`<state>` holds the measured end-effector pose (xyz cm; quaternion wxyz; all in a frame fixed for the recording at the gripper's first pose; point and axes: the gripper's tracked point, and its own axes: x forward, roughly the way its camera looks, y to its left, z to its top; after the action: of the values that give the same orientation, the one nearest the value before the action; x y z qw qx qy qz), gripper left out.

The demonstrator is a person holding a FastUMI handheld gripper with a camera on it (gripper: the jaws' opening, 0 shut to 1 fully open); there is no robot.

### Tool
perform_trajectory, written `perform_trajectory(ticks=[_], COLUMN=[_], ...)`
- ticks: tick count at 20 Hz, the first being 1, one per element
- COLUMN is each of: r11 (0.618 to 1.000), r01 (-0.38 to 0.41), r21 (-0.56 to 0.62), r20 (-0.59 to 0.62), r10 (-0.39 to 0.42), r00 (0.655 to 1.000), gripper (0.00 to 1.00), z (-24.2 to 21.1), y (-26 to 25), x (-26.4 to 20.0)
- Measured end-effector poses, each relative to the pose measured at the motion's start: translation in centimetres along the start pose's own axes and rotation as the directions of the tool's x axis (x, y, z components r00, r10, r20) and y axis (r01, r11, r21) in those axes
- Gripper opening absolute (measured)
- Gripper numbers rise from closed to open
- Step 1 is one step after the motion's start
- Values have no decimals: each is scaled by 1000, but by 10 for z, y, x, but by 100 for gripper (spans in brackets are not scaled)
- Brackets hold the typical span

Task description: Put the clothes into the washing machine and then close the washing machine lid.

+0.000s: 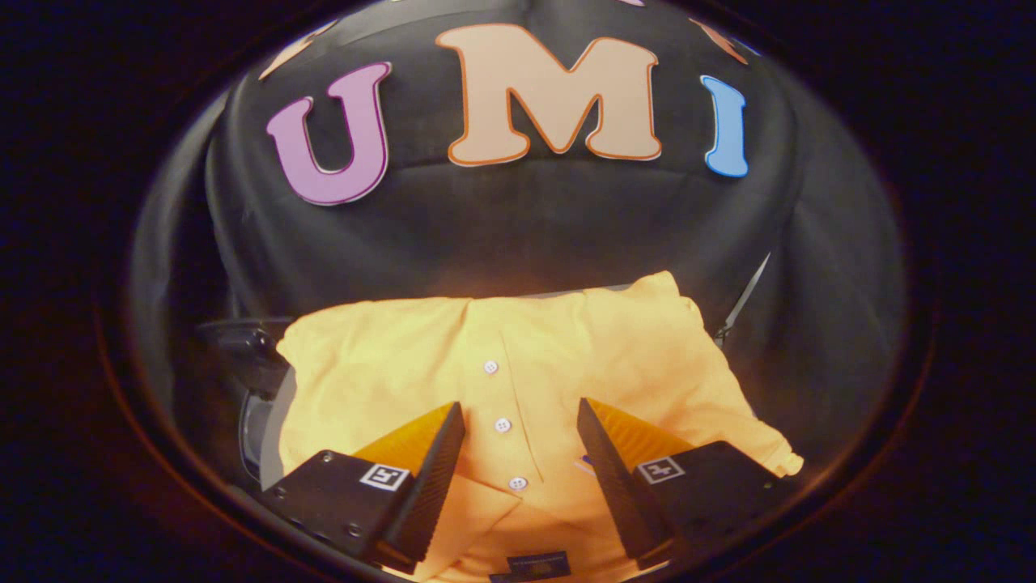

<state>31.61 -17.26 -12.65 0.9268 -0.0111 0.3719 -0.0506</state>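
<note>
I read the gripper (520, 421) as standing over the folded yellow shirt (518, 380), its jaws apart and pressing on nothing; the button placket (502, 425) runs between the two fingers, from 12 o'clock down to 6 o'clock, and the collar (518, 526) lies nearest me at 6 o'clock; the shirt itself rests flat just ahead of and under the fingertips, with the dark cloth wall beyond it at 12 o'clock; at 9 o'clock of the shirt I see a dark rounded object (251, 348), but I cannot tell whether it belongs to the washing machine. Step in hand, as I judge it: the first grasp of the garment. Procedure I would follow: lower the fingers until both tips meet the fabric on either side of the placket; close slowly so that a ridge of cloth gathers between them, several layers deep, not the top layer alone; avoid pinching a button, which may slip; lift vertically and check that the folded lower layers come up too, since a loose hem may drag or snag on the drum rim.
</note>
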Motion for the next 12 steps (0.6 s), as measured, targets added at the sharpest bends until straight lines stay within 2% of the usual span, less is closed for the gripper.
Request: perform_trajectory(ticks=[6, 8, 9, 12], r11=[1000, 998, 998, 990], r01=[18, 4, -14, -127], r21=[-5, -62, -55, 57], r20=[33, 80, 93, 135], r10=[-17, 1, 19, 118], r00=[999, 997, 996, 984], gripper=[11, 6, 6, 1], z=[-2, -4, -5, -6], y=[1, 0, 0, 0], x=[-4, -11, -14, -20])
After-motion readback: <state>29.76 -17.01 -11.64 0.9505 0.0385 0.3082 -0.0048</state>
